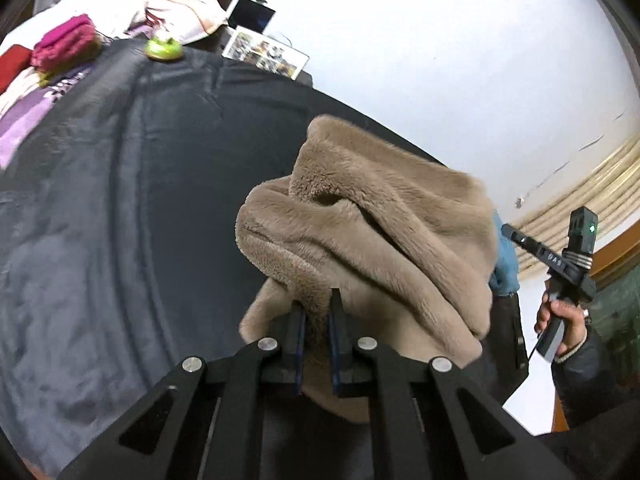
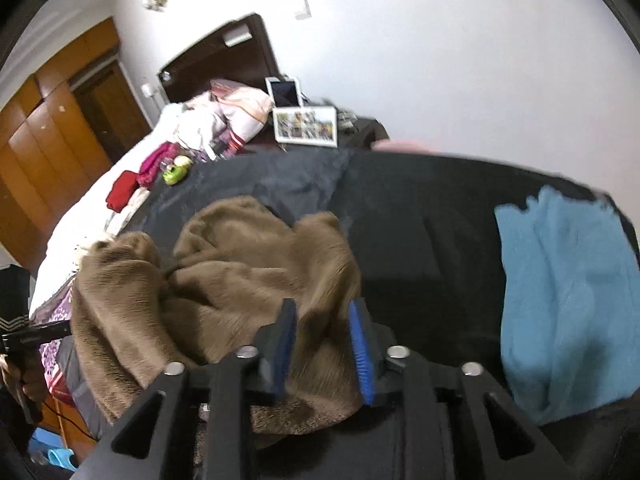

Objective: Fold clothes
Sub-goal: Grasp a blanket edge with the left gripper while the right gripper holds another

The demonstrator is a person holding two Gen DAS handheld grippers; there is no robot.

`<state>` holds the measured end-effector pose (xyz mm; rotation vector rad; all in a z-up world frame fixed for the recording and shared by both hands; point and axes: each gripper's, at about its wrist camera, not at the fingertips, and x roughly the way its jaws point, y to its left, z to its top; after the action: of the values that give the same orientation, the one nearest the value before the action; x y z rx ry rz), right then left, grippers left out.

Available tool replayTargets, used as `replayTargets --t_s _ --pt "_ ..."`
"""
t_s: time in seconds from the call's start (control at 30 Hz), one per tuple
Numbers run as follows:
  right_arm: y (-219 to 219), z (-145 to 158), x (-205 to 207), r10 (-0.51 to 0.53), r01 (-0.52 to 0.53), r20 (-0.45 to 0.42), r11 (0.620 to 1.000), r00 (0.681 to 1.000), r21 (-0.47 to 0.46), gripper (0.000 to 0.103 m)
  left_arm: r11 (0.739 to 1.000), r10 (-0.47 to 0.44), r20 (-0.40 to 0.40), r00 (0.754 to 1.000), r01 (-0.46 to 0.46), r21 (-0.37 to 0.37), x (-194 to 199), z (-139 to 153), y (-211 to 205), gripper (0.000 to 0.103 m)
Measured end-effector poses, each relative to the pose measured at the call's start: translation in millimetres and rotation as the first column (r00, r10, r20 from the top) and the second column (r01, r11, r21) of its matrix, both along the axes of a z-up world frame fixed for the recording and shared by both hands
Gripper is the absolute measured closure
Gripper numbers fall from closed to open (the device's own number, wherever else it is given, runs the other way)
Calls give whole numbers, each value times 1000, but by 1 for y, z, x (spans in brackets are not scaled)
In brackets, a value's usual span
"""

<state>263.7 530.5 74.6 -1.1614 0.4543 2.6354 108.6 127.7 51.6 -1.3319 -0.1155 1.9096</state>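
Observation:
A brown fleece garment (image 1: 360, 216) is bunched up and lifted off the dark bedspread (image 1: 120, 200). My left gripper (image 1: 317, 304) is shut on a fold at its near edge, with fleece pinched between the blue pads. In the right wrist view the same fleece (image 2: 224, 272) lies crumpled on the bedspread (image 2: 420, 216). My right gripper (image 2: 322, 312) stands open over its right edge, and its pads press on nothing. A light blue towel (image 2: 560, 300) lies to the right. A hand (image 1: 564, 320) holds the right gripper's handle.
At the far end of the bed lie a folded pink cloth (image 1: 66, 42), a red cloth (image 2: 122, 190), a green toy (image 1: 164, 48) and heaped bedding (image 2: 216, 120). A photo frame (image 2: 306, 126) and a tablet (image 2: 285, 92) stand by the white wall. Wooden wardrobes (image 2: 48, 128) stand on the left.

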Motion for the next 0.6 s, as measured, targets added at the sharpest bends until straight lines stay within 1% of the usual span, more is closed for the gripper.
replayTargets --t_s 0.03,0.07,0.13,0.23,0.27,0.33,0.4,0.47,0.53,0.57,0.6 --pt "-2 5 -3 18 -17 -16 1000 1000 17 25 1000 4 -8 1000 -4 -4 2 3 -5 93" --pt "-4 10 -7 37 -35 -32 999 999 37 21 1000 3 -14 1000 -3 -11 2 5 -5 93" --pt "-11 17 -23 88 -85 -32 993 996 80 21 1000 10 -16 1000 -11 -22 7 2 -8 93" --pt "-21 19 -54 195 -194 -21 978 980 72 21 999 36 -1 999 -36 -29 13 -5 -13 93" --pt "-25 17 -66 242 -241 -11 969 970 59 21 999 43 4 999 -43 -31 6 -10 -11 93" --pt "-35 6 -87 328 -329 38 944 944 22 21 998 52 12 999 -51 -37 2 -17 -12 92" --pt "-44 -10 -103 378 -379 108 925 919 -11 21 998 54 22 998 -53 -43 0 -24 -12 92" --pt "-52 -30 -114 393 -394 189 918 900 -38 21 997 54 33 998 -53 -49 -5 -33 -10 92" --pt "-51 -50 -121 378 -371 243 926 893 -75 24 997 51 43 998 -48 -53 -5 -38 -10 92" --pt "-49 -60 -124 366 -352 263 931 893 -102 27 997 48 49 998 -45 -55 -7 -41 -10 92" --pt "-45 -65 -124 356 -334 268 934 895 -124 33 997 45 55 997 -42 -57 -8 -45 -9 92"
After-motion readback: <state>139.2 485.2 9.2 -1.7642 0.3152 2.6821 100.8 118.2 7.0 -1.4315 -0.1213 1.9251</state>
